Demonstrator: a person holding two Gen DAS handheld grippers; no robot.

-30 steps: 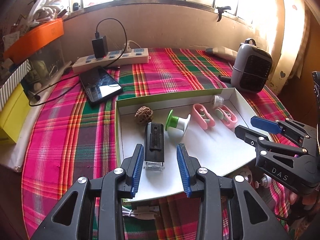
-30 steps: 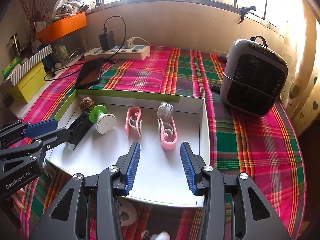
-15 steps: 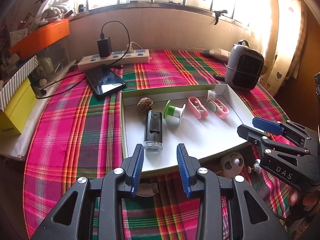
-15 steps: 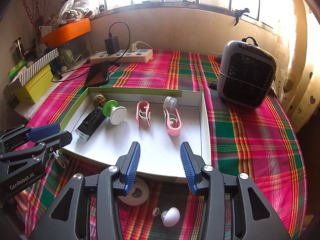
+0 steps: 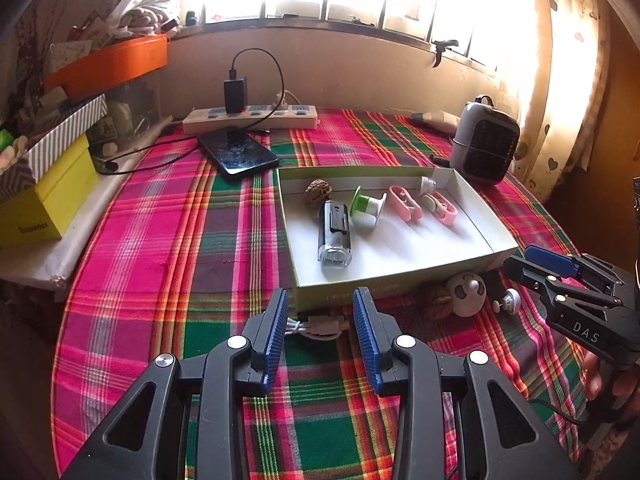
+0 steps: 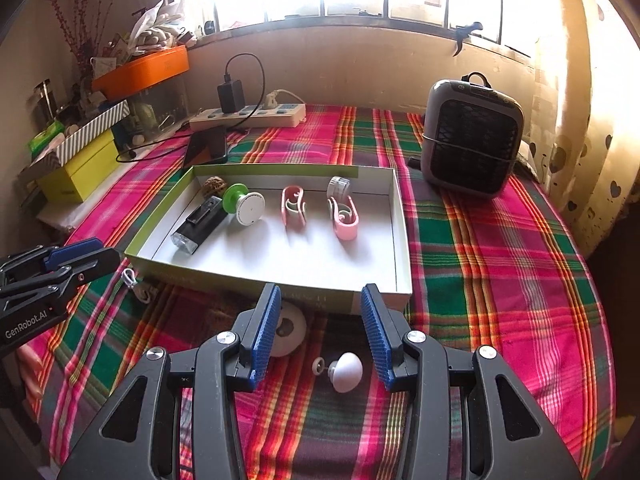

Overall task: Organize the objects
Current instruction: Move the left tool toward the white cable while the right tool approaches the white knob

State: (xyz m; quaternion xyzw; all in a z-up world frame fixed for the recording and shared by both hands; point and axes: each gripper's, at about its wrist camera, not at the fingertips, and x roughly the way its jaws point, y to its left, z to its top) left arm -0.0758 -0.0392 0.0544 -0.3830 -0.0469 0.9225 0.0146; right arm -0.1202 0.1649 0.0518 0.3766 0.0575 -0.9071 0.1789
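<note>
Surface (image 6: 500, 264) carries a plaid cloth, running ahead of both grippers. Shallow white box (image 6: 400, 236) with green outer walls sits just ahead of both; its near wall is right past the fingertips. Grey fan heater (image 6: 472, 140) stands beyond the box, ahead-right of the right gripper. Power strip (image 5: 250, 117) with a black charger plugged in lies far ahead of the left gripper, phone (image 5: 238, 154) just in front of it, off the box's far-left corner. In the box, left to right from the right gripper: black flashlight (image 6: 198, 226), walnut (image 6: 213, 186) behind it, green-and-white spool (image 6: 244, 204), pink clip (image 6: 293, 206), second pink clip (image 6: 344, 216), small white cap (image 6: 338, 187) at the far wall. Outside the box: white round panda-face toy (image 5: 466, 294) and a second walnut (image 5: 438, 302) against the near wall, ahead-right of the left gripper; white mushroom-shaped knob (image 6: 346, 372) on the cloth between the right gripper's fingers; white cable bundle (image 5: 316, 326) between the left gripper's fingers. Left gripper (image 5: 320, 336) released, jaws apart, holding nothing. Right gripper (image 6: 320, 332) same: released, holding nothing.
</note>
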